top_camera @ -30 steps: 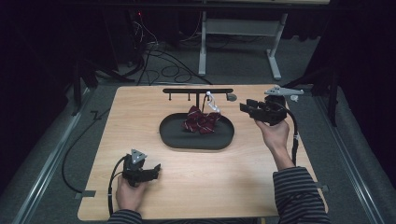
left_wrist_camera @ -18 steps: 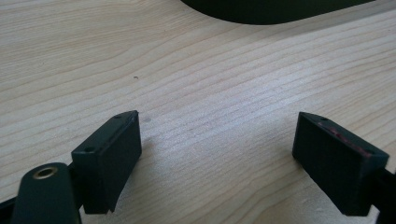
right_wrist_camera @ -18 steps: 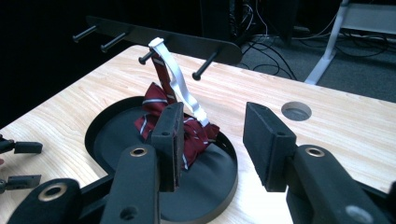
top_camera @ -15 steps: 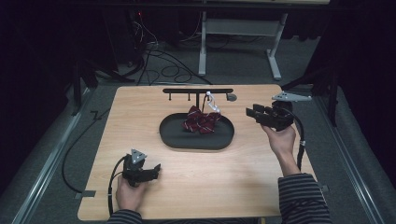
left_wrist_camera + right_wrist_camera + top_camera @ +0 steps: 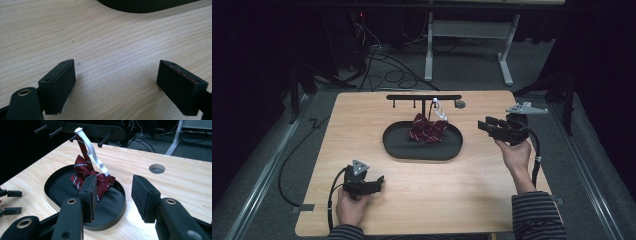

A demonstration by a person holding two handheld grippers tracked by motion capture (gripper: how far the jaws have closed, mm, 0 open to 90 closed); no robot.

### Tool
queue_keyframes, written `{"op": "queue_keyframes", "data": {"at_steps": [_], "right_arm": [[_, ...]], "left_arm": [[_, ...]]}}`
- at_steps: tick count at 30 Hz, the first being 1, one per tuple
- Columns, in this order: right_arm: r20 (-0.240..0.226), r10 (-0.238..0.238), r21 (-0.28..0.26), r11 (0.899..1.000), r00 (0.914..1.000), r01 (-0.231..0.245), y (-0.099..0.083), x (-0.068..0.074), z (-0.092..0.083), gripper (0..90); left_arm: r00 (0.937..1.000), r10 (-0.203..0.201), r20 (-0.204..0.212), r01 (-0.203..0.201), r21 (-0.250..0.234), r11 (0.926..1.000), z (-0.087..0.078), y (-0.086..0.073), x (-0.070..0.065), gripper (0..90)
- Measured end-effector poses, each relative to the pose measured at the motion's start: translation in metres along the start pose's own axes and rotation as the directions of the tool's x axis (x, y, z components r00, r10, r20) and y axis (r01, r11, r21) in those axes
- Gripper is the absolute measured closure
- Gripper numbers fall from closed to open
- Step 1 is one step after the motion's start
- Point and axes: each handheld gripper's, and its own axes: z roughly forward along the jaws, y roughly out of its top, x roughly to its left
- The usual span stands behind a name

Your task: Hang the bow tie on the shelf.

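Bow tie (image 5: 427, 130) in dark red with pale stripes lies bunched at the twelve o'clock end of a black oval tray (image 5: 398, 148) in the middle of the pale wooden worktop (image 5: 422, 200). Its white strap (image 5: 93, 152) runs up to a peg on the low black rack (image 5: 422, 97) standing just past the tray, and is hooked over that peg. The right gripper (image 5: 488, 126) is held up off the worktop at about three o'clock from the tray, jaws released and pointing toward it with nothing between them. The left gripper (image 5: 379, 181) sits low over the worktop at about seven o'clock, well apart from the tray, jaws spread wide over bare wood.
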Motion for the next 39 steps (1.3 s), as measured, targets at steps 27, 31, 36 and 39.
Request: {"op": "queue_keyframes", "data": {"at_steps": [27, 31, 36, 39], "right_arm": [[0.001, 0.036, -0.01, 0.999, 0.9993, -0.036, -0.034, -0.008, -0.018, 56.1], [0.002, 0.042, -0.01, 0.999, 0.9991, -0.042, -0.039, -0.009, -0.019, 56.1], [0.0, 0.056, -0.011, 0.998, 0.9985, -0.056, -0.046, -0.01, -0.02, 56.1], [0.0, 0.064, -0.011, 0.998, 0.998, -0.064, -0.05, -0.012, -0.021, 56.0]], "left_arm": [[1.0, 0.0, 0.0, 0.0, 0.0, 1.0, 0.0, 0.0, 0.0, 15.9], [1.0, 0.0, 0.0, 0.0, 0.0, 1.0, 0.0, 0.0, 0.0, 15.9], [1.0, -0.001, 0.0, 0.001, 0.0, 1.0, 0.0, 0.0, 0.0, 15.9], [1.0, 0.0, 0.0, 0.0, 0.0, 1.0, 0.0, 0.0, 0.0, 15.9]]}}
